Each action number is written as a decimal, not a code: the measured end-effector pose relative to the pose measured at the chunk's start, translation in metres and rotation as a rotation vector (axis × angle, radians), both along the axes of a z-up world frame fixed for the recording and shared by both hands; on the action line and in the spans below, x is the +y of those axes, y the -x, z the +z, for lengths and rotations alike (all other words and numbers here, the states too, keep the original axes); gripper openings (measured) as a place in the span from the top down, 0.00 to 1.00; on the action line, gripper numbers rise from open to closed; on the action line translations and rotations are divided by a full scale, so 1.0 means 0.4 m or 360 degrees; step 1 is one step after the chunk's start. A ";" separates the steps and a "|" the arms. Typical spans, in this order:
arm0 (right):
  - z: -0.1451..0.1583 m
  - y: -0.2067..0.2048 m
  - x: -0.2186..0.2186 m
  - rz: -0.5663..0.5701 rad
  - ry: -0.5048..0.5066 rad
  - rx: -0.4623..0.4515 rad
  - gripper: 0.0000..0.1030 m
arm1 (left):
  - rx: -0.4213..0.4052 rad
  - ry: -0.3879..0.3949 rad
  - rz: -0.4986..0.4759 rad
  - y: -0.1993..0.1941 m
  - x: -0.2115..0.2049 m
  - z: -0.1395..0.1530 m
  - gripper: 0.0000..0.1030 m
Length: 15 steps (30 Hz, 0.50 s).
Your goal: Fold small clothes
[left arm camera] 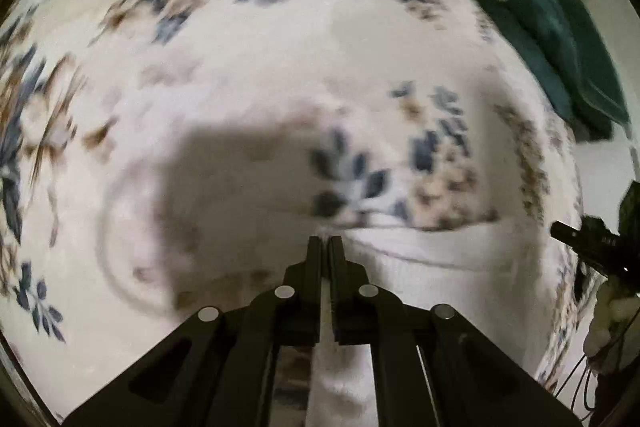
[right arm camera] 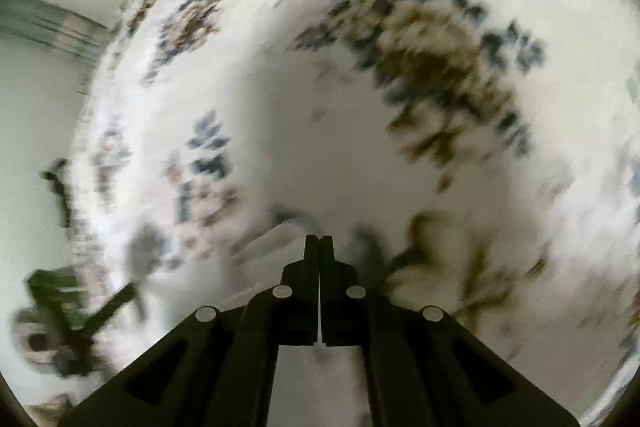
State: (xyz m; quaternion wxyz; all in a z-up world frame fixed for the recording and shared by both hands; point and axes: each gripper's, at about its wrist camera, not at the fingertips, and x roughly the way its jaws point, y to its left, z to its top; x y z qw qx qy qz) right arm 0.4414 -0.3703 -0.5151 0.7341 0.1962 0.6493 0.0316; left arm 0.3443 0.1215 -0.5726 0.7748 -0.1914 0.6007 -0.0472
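White cloth [left arm camera: 420, 259] — left gripper [left arm camera: 325, 241] clamped on it

surface: white bedspread [left arm camera: 248, 67] with blue-brown flower print | on it: white garment [left arm camera: 420, 247] lower centre; dark green clothes [left arm camera: 552, 39] upper right

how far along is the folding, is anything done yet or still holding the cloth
Done: no finished fold shows; it is too blurred to judge. In hand: the left gripper is shut on the white cloth; the right gripper is shut, with nothing seen between its fingers. Left: the dark green garment lies bunched on the floral cover.
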 end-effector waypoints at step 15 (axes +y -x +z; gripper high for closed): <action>-0.057 0.044 0.124 0.0298 -0.0483 0.0211 0.95 | -0.0058 0.0070 -0.0035 -0.001 -0.027 0.038 0.98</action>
